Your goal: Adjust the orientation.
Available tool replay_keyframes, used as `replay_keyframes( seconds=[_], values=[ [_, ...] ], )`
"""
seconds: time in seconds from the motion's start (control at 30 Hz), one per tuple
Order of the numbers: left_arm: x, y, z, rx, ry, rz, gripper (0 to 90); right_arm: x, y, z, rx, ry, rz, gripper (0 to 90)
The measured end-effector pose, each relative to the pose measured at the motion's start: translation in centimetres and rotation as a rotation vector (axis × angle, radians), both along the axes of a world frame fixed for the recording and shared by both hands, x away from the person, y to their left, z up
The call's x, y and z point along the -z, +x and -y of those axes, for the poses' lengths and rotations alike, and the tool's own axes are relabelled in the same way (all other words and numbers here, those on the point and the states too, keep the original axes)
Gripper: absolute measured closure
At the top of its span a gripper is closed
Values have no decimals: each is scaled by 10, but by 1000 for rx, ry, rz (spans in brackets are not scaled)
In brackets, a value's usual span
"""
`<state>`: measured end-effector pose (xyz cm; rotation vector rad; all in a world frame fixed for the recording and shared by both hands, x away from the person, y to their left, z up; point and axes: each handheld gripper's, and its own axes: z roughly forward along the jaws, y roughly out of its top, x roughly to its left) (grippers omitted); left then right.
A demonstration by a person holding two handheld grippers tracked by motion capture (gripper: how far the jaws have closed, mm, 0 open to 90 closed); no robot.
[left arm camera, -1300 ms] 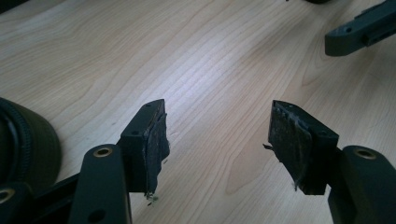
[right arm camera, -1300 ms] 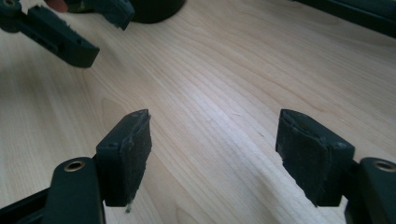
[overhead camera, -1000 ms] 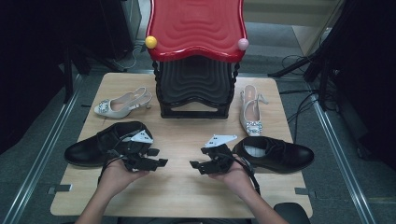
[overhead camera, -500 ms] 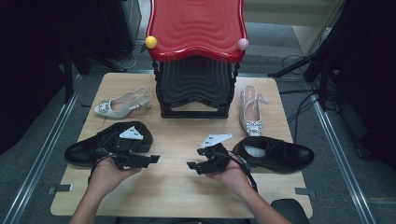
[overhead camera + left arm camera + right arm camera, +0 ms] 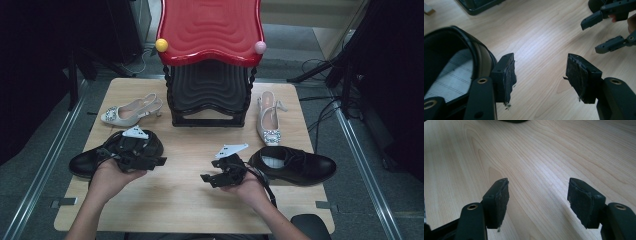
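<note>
Four shoes lie on the wooden table (image 5: 195,195): two black leather lace-up shoes and two pale slingback heels with jewelled toes. One black shoe, the left black shoe (image 5: 87,161), lies at the table's left edge, toe pointing left, directly under and beside the left gripper (image 5: 150,162); in the left gripper view its open collar and striped pale insole sit just beside the left-hand jaw. The second, the right black shoe (image 5: 300,165), lies at the right edge, just beside the right gripper (image 5: 212,172). One slingback, the left heel (image 5: 131,111), lies farther back on the left; the other, the right heel (image 5: 270,120), lies farther back on the right, toe toward the person.

Between the two heels stands one black ribbed stand (image 5: 209,95) bearing one red wavy-surfaced top (image 5: 210,30), with one yellow ball (image 5: 161,45) at its front left corner and one pink ball (image 5: 260,47) at its front right corner.

Two grippers are held, one in each hand. The left gripper's jaws stand wide apart with only bare tabletop between them; no pad touches the shoe. The right gripper's jaws are likewise released, spread over bare wood and grasping nothing.

No brand, label or legible writing shows on any shoe or on the stand.
</note>
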<state>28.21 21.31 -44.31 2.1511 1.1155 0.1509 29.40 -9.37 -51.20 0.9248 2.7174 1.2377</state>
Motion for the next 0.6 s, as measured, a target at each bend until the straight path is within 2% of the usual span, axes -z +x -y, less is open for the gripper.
replay_keyframes(
  seconds=[0.1, 0.2, 0.3, 0.4, 0.6],
  values=[
    [-6, 5, 0, -2, 6, 2, 404, 1, 0, 0, 1, 9, -15, 346],
    [-12, 9, -1, -16, 28, 8, 404, 2, 1, -1, -6, 2, -11, 346],
    [-16, 14, -4, -31, 13, 4, 404, 2, 1, -1, -7, 2, -10, 346],
    [-17, 18, -10, -54, 38, 2, 404, 2, 1, 0, -6, 2, -9, 346],
    [-12, 30, -21, -112, 57, -17, 407, 3, 1, -2, -7, -7, -12, 346]
  ],
)
